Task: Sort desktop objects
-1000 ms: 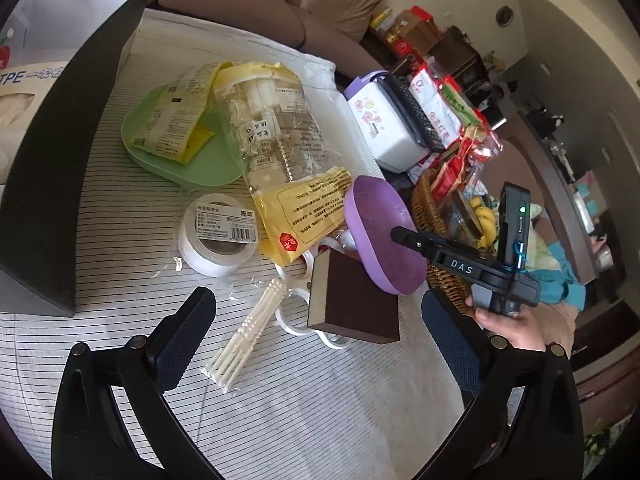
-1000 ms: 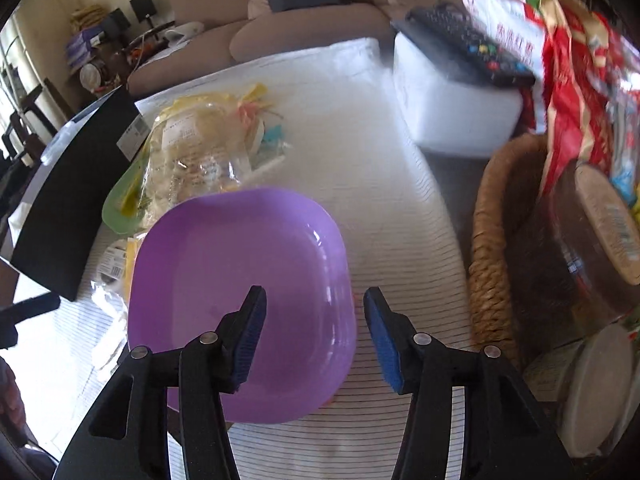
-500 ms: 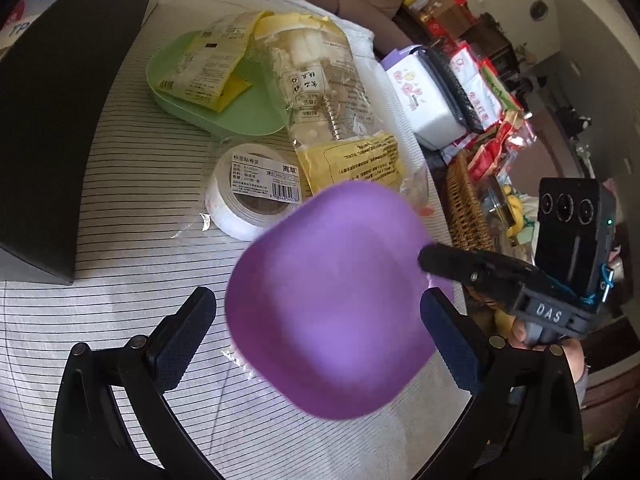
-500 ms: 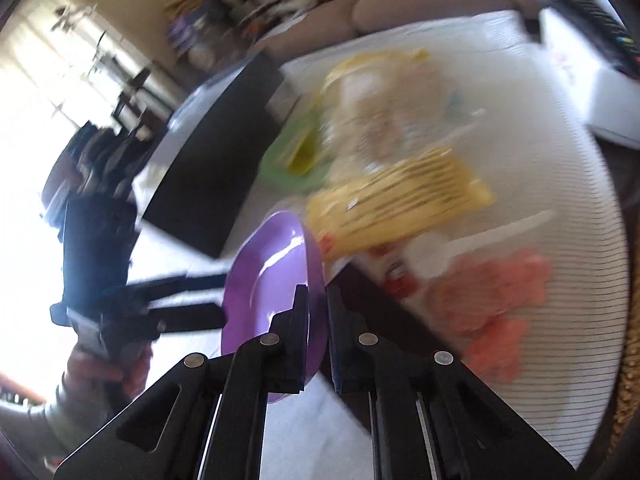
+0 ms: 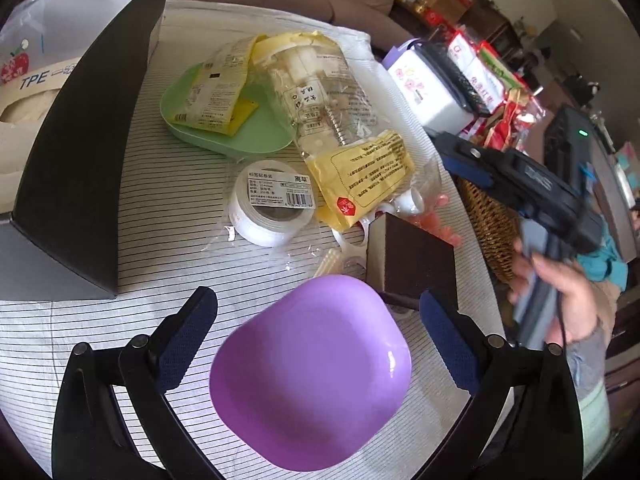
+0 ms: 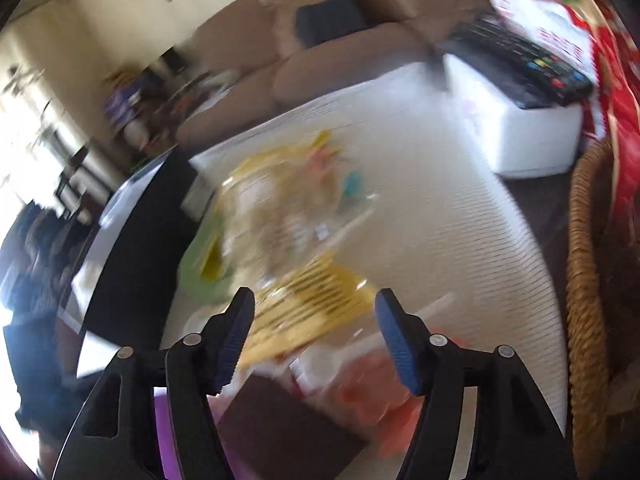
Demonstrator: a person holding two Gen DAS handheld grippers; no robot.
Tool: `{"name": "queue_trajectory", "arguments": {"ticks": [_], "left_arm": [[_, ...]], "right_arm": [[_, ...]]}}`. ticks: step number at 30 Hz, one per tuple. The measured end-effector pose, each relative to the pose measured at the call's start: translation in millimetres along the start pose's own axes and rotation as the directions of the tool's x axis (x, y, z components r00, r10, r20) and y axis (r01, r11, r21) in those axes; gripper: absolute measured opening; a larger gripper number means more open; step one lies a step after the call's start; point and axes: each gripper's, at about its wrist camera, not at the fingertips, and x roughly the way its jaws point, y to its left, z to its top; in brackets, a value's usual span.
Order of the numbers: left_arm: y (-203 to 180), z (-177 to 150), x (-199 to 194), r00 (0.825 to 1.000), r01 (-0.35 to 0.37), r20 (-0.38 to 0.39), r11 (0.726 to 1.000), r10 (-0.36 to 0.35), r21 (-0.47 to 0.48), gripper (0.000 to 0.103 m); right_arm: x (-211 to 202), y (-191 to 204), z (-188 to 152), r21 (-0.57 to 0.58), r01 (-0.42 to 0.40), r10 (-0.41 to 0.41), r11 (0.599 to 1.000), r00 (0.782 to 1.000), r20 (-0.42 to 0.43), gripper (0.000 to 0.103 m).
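Purple plate sits flat on the striped tablecloth, directly between the left gripper's spread fingers, neither pad touching it. Right gripper also wide apart, nothing between the pads (its view is motion-blurred, so detail there is poor); in the left view it's off to the right, above the wicker basket. Just past the plate: brown block, touching or overlapping the plate's far rim, can't tell which. Beyond that, tape roll, then the yellow-labelled clear bag lying partly over the green plate. Black box along the left edge.
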Motion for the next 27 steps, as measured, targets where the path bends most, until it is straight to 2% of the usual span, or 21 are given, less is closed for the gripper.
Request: {"name": "queue_trajectory", "arguments": {"ticks": [2,5,7,9,11,13,14,16,18,21,25,27], "left_arm": [[0,1,-1,1.000,0.000,0.003,1.000,0.000,0.005,0.101],[3,3,0,1.000,-0.001,0.004,1.000,0.001,0.000,0.102],[6,4,2,1.000,-0.006,-0.003,1.000,0.006,-0.004,0.102],[9,5,2,1.000,-0.009,-0.001,1.000,0.009,-0.012,0.102],[11,8,2,1.000,-0.002,0.008,1.000,0.002,-0.025,0.102],[12,9,2,1.000,0.004,0.016,0.999,-0.004,-0.035,0.102],[12,9,1,1.000,0.003,0.018,0.999,-0.003,-0.036,0.102],[10,9,-1,1.000,-0.008,0.028,1.000,0.008,-0.025,0.102],[5,9,-5,0.998,-0.029,0.052,1.000,0.029,0.004,0.102],[-7,9,-12,0.989,-0.110,0.106,0.990,0.101,0.084,0.102],[-28,5,-20,0.963,-0.222,0.200,0.950,0.179,0.220,0.102],[-33,4,-19,0.947,-0.275,0.237,0.928,0.217,0.250,0.102]], "right_arm": [[18,-8,9,-0.011,0.018,-0.018,1.000,1.000,-0.019,0.069],[49,-8,15,-0.026,-0.051,0.048,0.998,0.994,-0.103,0.069],[66,-7,14,-0.044,-0.107,0.098,0.993,0.978,-0.182,0.070],[74,-5,12,-0.083,-0.116,0.095,0.990,0.969,-0.230,0.068],[76,-1,11,-0.101,-0.142,0.113,0.985,0.961,-0.252,0.044],[70,2,9,-0.086,-0.184,0.157,0.979,0.955,-0.251,0.040],[66,4,7,-0.074,-0.209,0.185,0.975,0.950,-0.250,0.021],[55,8,4,-0.050,-0.264,0.243,0.963,0.938,-0.249,0.019],[43,15,-1,-0.016,-0.331,0.317,0.944,0.917,-0.244,0.018],[32,31,-6,0.041,-0.420,0.417,0.907,0.874,-0.248,0.013],[22,64,-10,0.100,-0.520,0.527,0.848,0.811,-0.253,0.012],[21,86,-11,0.117,-0.562,0.571,0.819,0.774,-0.274,0.012]]}}
